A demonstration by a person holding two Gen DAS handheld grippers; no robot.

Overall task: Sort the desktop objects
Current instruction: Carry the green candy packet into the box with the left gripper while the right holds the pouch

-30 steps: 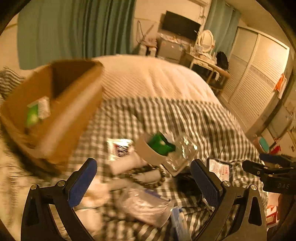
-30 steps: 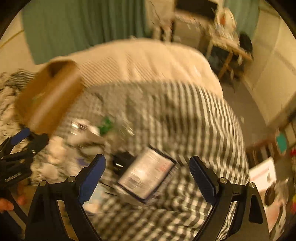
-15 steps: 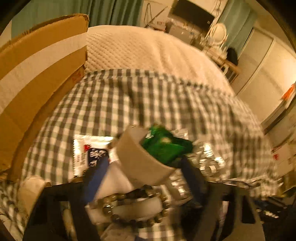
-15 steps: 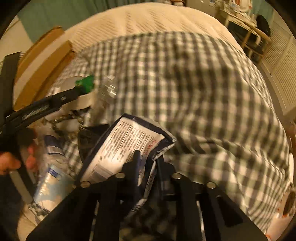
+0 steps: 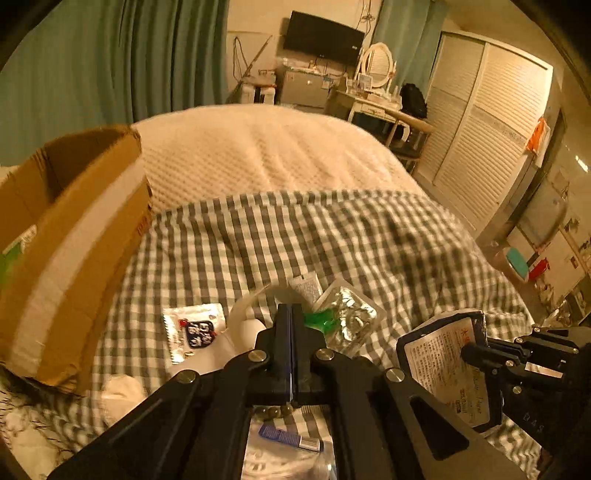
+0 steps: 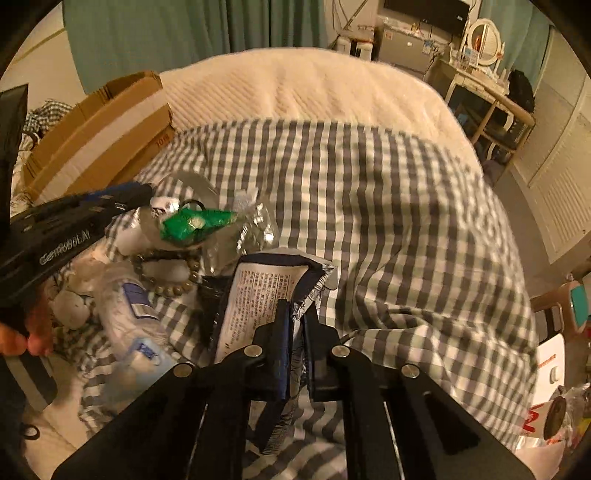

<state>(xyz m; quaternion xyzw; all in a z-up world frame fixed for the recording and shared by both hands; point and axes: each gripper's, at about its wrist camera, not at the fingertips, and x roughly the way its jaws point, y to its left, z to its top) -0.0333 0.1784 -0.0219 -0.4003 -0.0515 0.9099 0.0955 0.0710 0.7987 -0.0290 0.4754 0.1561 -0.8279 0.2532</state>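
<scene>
Dark-blue foil with a white printed label: the pouch point(image 6: 258, 295), now pinched at its lower edge in the right gripper point(image 6: 293, 314), jaws narrowed to the thickness of the foil. Half a second back, already gripped low over the cloth; a second back, lying flat between wide-open fingers. Now raised and standing nearly upright, top corner curling over. Judged as one item secured and ready for carrying to the cardboard box point(image 5: 74, 236), open at the left edge of the bed, well apart from the pouch. As for the left gripper point(image 5: 291, 321), wide open a second ago, now pressed completely together above the clutter; cannot tell whether anything thin is caught between the pads. Just beside its tip, a green packet point(image 6: 192, 223), a crumpled foil blister pack point(image 5: 347, 317) and a white sachet point(image 5: 194, 332); nearer the person, a bead bracelet point(image 6: 173, 273) and a plastic-wrapped pack point(image 6: 129, 317). Plenty left to sort, then. Underneath, a grey-and-white checked cloth point(image 6: 388, 206), soft and rumpled, spread over a cream quilt point(image 5: 258, 147) on a bed, so likely to sag and shift under any press. Beyond, green curtains point(image 5: 110, 55), a wall-mounted television point(image 5: 323, 35), a dressing table with an oval mirror point(image 5: 376, 64), and louvred wardrobe doors point(image 5: 480, 122) to the right, all under dim amber light.
</scene>
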